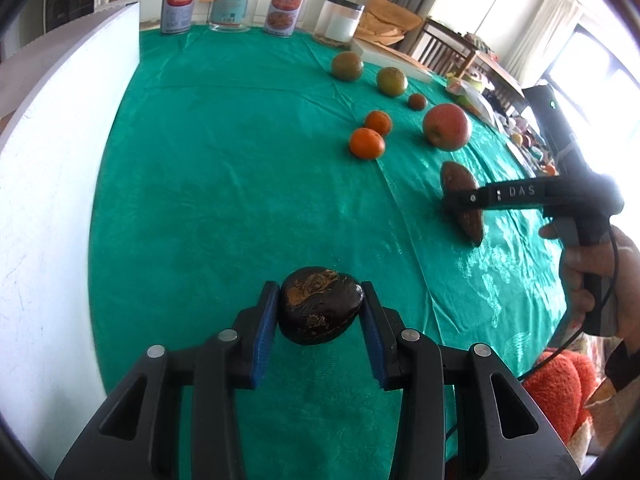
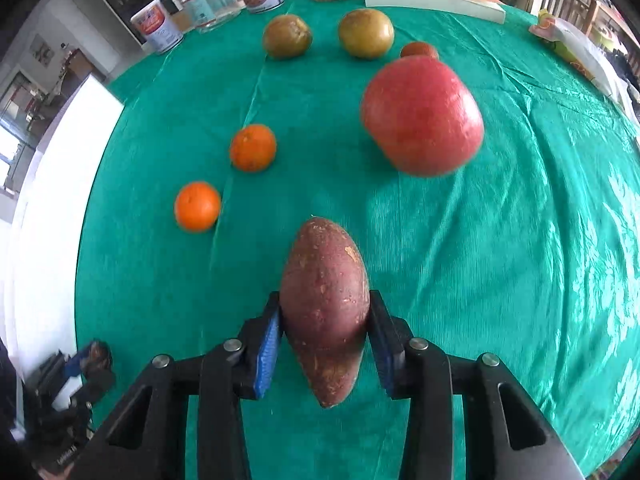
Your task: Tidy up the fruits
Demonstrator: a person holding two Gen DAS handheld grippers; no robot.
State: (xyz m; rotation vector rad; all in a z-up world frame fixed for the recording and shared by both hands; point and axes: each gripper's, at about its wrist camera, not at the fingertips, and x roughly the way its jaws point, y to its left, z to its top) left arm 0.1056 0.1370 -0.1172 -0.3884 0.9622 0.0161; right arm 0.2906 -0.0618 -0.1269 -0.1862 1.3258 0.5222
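The left gripper (image 1: 320, 312) has its blue-padded fingers (image 1: 264, 336) closed on a dark, wrinkled, roundish fruit (image 1: 320, 306), held above the green cloth of the surface (image 1: 224, 168); whether the fruit's underside touches the cloth cannot be told. The right gripper (image 2: 325, 332) clamps its fingers (image 2: 269, 344) on the middle of a reddish-brown sweet potato (image 2: 325, 304), whose pointed end faces away from the camera toward the other fruit. Seen from the left wrist, the same sweet potato (image 1: 460, 200) sits low over the surface at the right side, with the right gripper (image 1: 464, 200) across it. Beyond it lies a large red apple (image 2: 422, 116), and a small reddish fruit (image 2: 419, 49) peeks out just behind the apple. Two oranges (image 2: 253, 147) rest to the left, near each other but apart, and two greenish-brown round fruits (image 2: 366, 33) sit side by side farther back. At the far edge stand two labelled tins (image 1: 179, 6), a clear glass jar (image 1: 234, 2) between them, and a black-lidded jar (image 1: 339, 20) beside a flat white box (image 1: 392, 60).
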